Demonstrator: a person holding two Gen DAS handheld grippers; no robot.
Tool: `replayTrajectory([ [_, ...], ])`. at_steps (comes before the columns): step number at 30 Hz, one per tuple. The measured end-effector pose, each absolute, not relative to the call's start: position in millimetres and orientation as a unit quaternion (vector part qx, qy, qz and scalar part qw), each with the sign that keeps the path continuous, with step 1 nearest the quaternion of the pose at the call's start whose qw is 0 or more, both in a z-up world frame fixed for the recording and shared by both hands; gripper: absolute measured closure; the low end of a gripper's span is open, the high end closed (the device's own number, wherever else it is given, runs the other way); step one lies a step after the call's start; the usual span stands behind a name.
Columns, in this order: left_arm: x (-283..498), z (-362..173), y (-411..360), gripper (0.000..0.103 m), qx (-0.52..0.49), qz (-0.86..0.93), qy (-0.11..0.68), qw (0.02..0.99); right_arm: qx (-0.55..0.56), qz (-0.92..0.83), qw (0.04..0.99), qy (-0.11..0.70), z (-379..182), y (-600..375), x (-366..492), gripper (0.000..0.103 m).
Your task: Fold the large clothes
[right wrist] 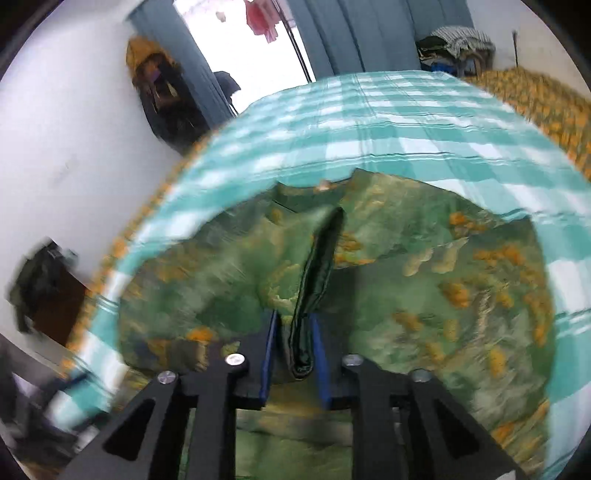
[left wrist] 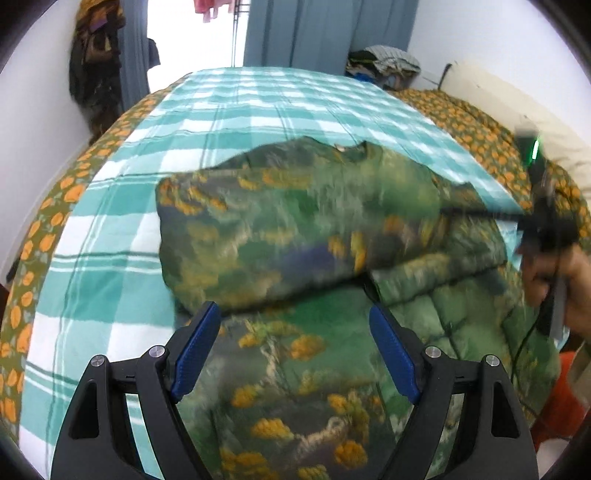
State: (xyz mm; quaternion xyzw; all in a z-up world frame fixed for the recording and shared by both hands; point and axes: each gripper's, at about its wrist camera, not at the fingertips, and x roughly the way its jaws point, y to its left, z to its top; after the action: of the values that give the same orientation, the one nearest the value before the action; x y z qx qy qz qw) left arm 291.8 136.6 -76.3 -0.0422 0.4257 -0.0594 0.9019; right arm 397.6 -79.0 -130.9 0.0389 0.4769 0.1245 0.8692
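A large green garment with orange and yellow print lies partly folded on the teal checked bed cover. My left gripper hovers just above its near part, jaws wide, nothing between the blue pads. In the right wrist view, the garment spreads under my right gripper, whose narrow jaws clamp a dark green fold that rises in a ridge away from the pads. The left wrist view shows the right gripper blurred at the garment's right side, held by a hand.
An orange floral sheet borders the checked cover on both sides. A pile of clothes sits beyond the bed's far end by blue curtains. Dark clothing hangs on the left wall. Dark furniture stands left of the bed.
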Motion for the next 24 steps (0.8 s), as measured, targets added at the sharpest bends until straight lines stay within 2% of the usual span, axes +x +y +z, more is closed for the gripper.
replayTrajectory([
  [1, 295.6, -73.0, 139.9, 0.019, -0.045, -0.055, 0.424, 0.903, 0.011, 0.110, 0.859, 0.499, -144.5, -79.7, 398.2, 0.053],
  [4, 316.5, -67.1, 149.2, 0.019, -0.065, -0.045, 0.418, 0.905, -0.033, 0.091, 0.885, 0.455, -136.2, -90.1, 377.4, 0.053],
  [7, 352.6, -81.0, 150.8, 0.020, -0.071, -0.035, 0.436, 0.897, -0.002, 0.150, 0.903, 0.404, -110.1, -84.0, 372.3, 0.053],
  [8, 361.5, -88.5, 150.6, 0.028, -0.069, -0.032, 0.443, 0.893, 0.003, 0.170, 0.900, 0.401, -106.1, -78.7, 377.7, 0.053],
  [9, 372.3, -98.7, 150.5, 0.040, -0.068, -0.027, 0.454, 0.888, 0.004, 0.181, 0.897, 0.403, -106.8, -72.2, 385.2, 0.053],
  [11, 390.4, -125.9, 154.1, 0.047, -0.085, -0.015, 0.479, 0.873, 0.000, 0.195, 0.885, 0.422, -122.4, -59.3, 402.4, 0.053],
  [14, 398.8, -163.9, 158.2, 0.049, -0.102, -0.015, 0.498, 0.861, -0.001, 0.179, 0.838, 0.516, -187.5, -53.7, 429.5, 0.053],
  [15, 398.5, -173.6, 157.5, 0.049, -0.097, -0.017, 0.499, 0.861, 0.003, 0.177, 0.832, 0.525, -201.8, -56.4, 432.2, 0.053],
  [20, 388.4, -183.9, 155.6, 0.049, -0.095, -0.015, 0.476, 0.874, -0.006, 0.178, 0.855, 0.487, -206.6, -59.5, 420.3, 0.053],
  [23, 384.1, -162.4, 151.6, 0.050, -0.083, -0.005, 0.490, 0.868, -0.002, 0.179, 0.857, 0.483, -206.7, -62.3, 414.2, 0.053],
  [24, 382.0, -145.9, 150.9, 0.047, -0.087, -0.009, 0.485, 0.870, -0.002, 0.180, 0.857, 0.483, -207.4, -63.3, 414.4, 0.053],
])
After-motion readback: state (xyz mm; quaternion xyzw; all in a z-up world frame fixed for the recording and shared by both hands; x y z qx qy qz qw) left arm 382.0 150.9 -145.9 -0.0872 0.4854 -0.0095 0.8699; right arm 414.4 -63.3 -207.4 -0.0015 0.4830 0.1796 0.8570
